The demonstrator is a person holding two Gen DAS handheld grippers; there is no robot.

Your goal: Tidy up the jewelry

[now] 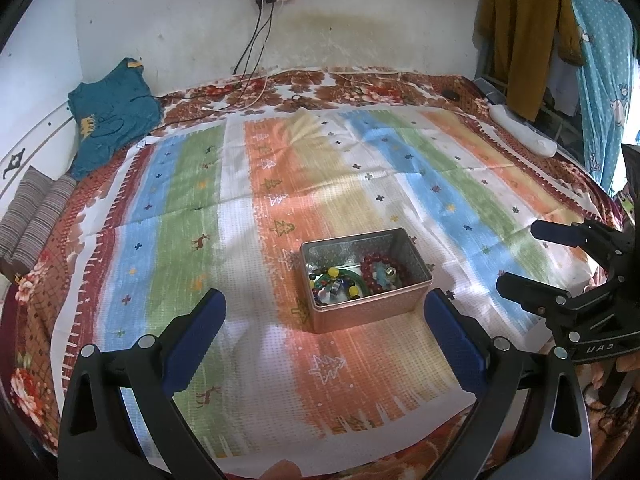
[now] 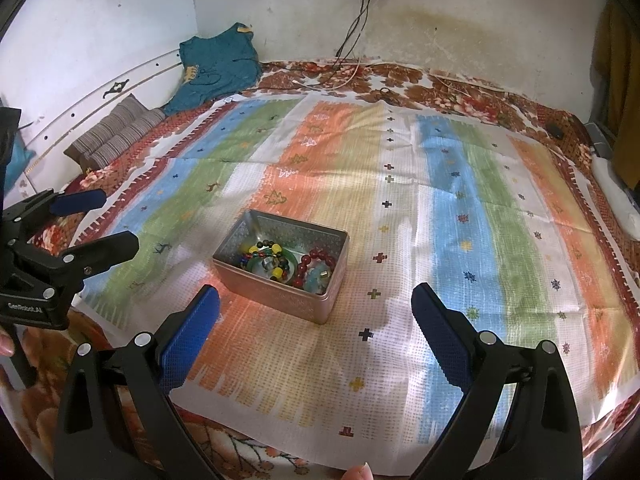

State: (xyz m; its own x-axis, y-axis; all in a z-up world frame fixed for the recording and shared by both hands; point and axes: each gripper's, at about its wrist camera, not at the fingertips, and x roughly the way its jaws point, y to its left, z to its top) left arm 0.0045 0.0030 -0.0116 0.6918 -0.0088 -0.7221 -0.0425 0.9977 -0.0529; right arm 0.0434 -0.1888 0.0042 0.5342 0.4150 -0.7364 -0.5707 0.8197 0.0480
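Tin box (image 1: 366,280) sitting mid-cloth (image 1: 248,216), cloth lying on bed (image 1: 36,304). Bead bracelet (image 1: 385,278) lying in box's right part, mixed beads (image 1: 332,282) in left. Pillow (image 1: 110,114) leaning at back-left corner w/ folded cushion (image 1: 34,218) lying before it.

Your open rectangular metal tin (image 1: 366,280) rests flat on the striped cloth, long axis running from 10 to 4 o'clock. Inside: 1 dark red bead bracelet (image 1: 384,274) toward 3 o'clock, mixed coloured beads (image 1: 334,282) toward 9 o'clock.
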